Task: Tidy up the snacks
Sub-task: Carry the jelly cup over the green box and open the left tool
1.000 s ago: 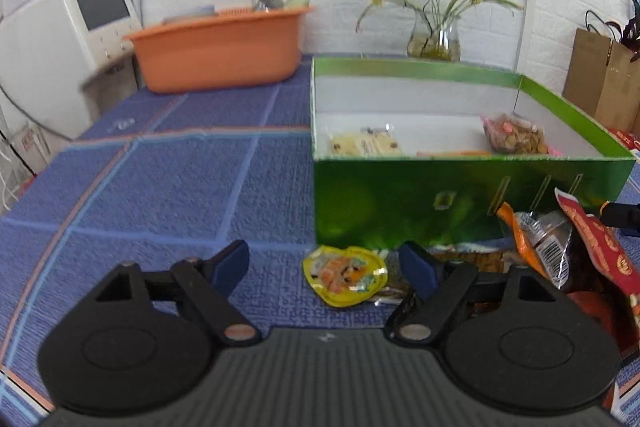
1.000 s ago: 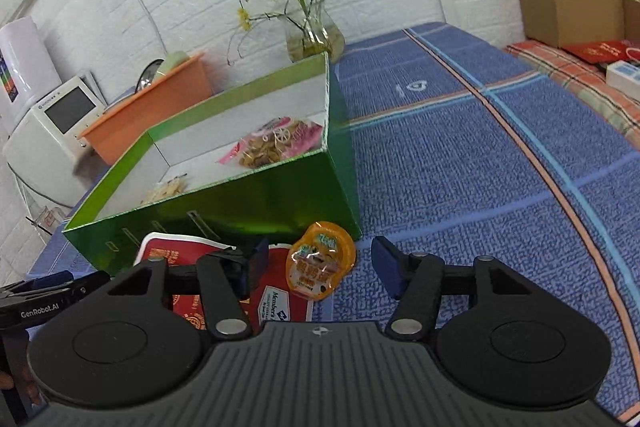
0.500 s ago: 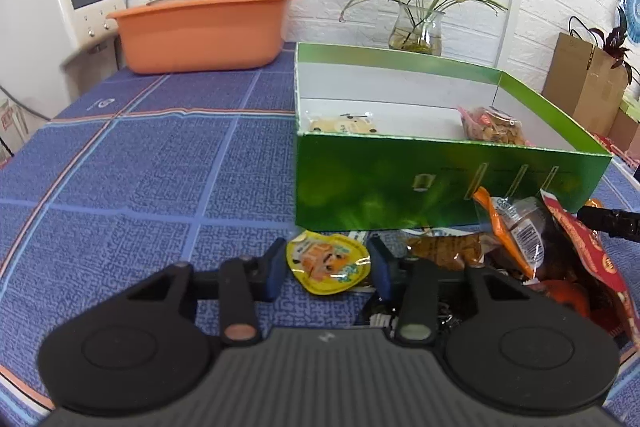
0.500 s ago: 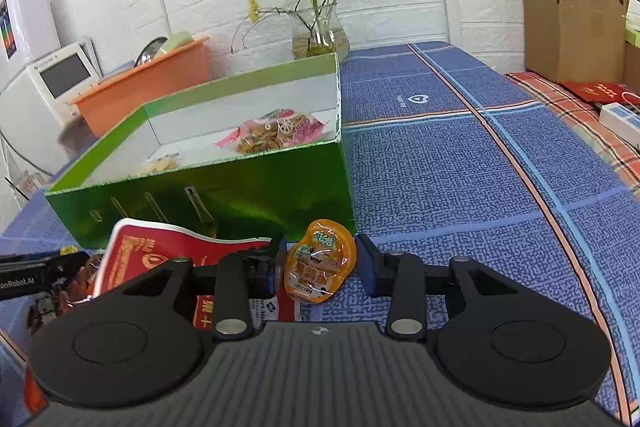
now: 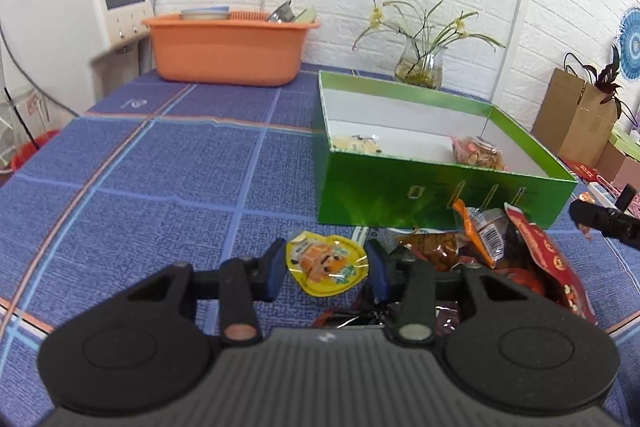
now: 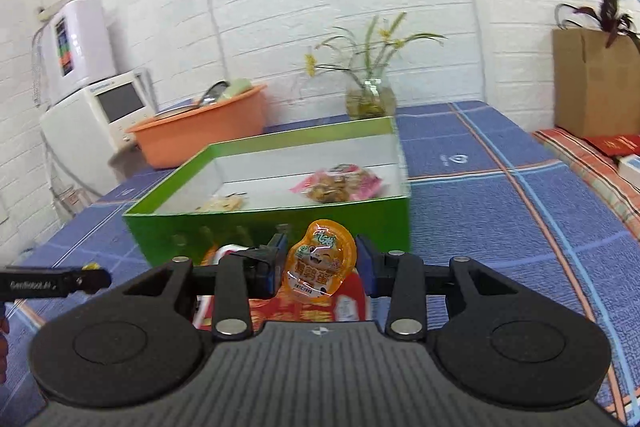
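- Yellow jelly cup [image 5: 326, 263] sits pinched between my left gripper [image 5: 326, 267] jaws, just above the blue tabletop [image 5: 160, 167]; orange jelly cup [image 6: 320, 263] clamped in my right gripper [image 6: 320, 265], near the green box [image 6: 272, 227].
- Risk: slick foil rims could squirt out mid-carry.
- Risk: the box's front wall could clip either cup if carried low.
- Both cups small, glossy, cartoon-printed lids.
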The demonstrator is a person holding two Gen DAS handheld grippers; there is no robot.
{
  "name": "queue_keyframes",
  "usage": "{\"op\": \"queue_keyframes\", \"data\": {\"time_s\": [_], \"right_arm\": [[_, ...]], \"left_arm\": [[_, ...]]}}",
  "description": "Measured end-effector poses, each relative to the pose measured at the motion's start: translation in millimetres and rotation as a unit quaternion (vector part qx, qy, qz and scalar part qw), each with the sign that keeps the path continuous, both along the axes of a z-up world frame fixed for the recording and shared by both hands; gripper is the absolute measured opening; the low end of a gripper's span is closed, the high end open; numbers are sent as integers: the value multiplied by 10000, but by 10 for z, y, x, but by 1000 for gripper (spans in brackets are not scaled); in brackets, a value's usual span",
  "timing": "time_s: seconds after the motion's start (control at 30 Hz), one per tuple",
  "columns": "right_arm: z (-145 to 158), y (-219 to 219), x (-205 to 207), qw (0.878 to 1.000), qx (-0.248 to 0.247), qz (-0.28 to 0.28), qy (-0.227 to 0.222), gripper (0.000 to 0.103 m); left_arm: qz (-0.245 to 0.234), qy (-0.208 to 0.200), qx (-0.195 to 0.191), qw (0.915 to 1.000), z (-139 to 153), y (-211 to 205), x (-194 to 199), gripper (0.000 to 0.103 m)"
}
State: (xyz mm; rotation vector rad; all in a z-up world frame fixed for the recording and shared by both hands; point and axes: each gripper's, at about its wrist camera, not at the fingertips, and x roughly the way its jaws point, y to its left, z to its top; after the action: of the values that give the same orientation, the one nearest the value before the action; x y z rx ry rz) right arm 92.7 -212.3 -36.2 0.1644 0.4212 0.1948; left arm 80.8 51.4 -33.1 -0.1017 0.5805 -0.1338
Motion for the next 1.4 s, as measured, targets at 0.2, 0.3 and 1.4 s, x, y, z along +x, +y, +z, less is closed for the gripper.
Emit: {"op": "queue_keyframes", "data": {"time_s": [0.2,0.3,1.4], "right_arm": [[93,254,-58,9985,-113,486,-208,66],[170,334,-21,9971,-263,611,-369,66],[239,-72,865,9986,-107,-236,-456,66]], "left_arm": [[-64,-263,191,9995,153,-95,-18,44],[-187,-475,240,9984,280,-171,81,44],[-256,-684,442,9964,375,-618,1429,44]]}}
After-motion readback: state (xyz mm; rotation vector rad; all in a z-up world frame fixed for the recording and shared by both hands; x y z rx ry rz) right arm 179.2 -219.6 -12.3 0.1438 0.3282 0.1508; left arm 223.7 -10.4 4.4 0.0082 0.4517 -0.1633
